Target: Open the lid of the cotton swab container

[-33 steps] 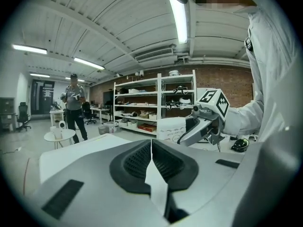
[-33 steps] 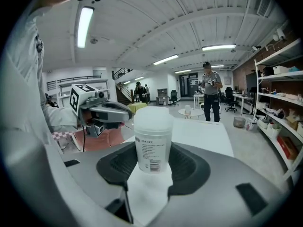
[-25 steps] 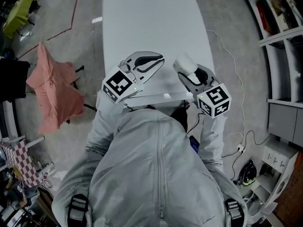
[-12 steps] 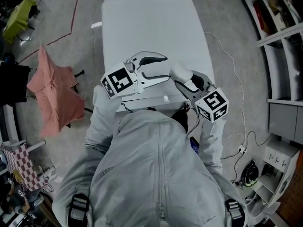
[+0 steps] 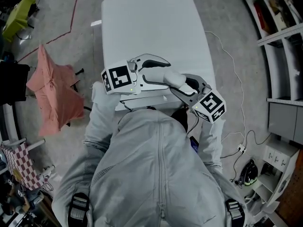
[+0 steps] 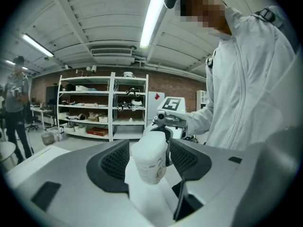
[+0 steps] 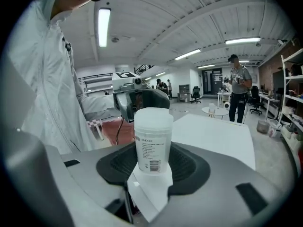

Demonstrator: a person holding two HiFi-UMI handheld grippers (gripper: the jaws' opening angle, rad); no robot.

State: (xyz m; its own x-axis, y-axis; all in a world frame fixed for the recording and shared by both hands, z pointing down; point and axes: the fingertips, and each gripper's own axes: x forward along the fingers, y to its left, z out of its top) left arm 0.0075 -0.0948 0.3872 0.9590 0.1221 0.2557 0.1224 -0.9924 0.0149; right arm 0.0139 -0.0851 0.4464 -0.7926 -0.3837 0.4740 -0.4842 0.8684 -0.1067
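My right gripper [image 7: 152, 167] is clamped on the cotton swab container [image 7: 152, 138], holding it above the near end of the white table [image 5: 151, 27]. My left gripper [image 6: 150, 161] is opening, jaws either side of the container's far end. They seem clear of it, and the lid looks still on.

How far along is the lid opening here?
Done: the right gripper holds the container off the table. In hand: the left gripper is opening its jaws around the lid. Left: that lid is still on and must come off.
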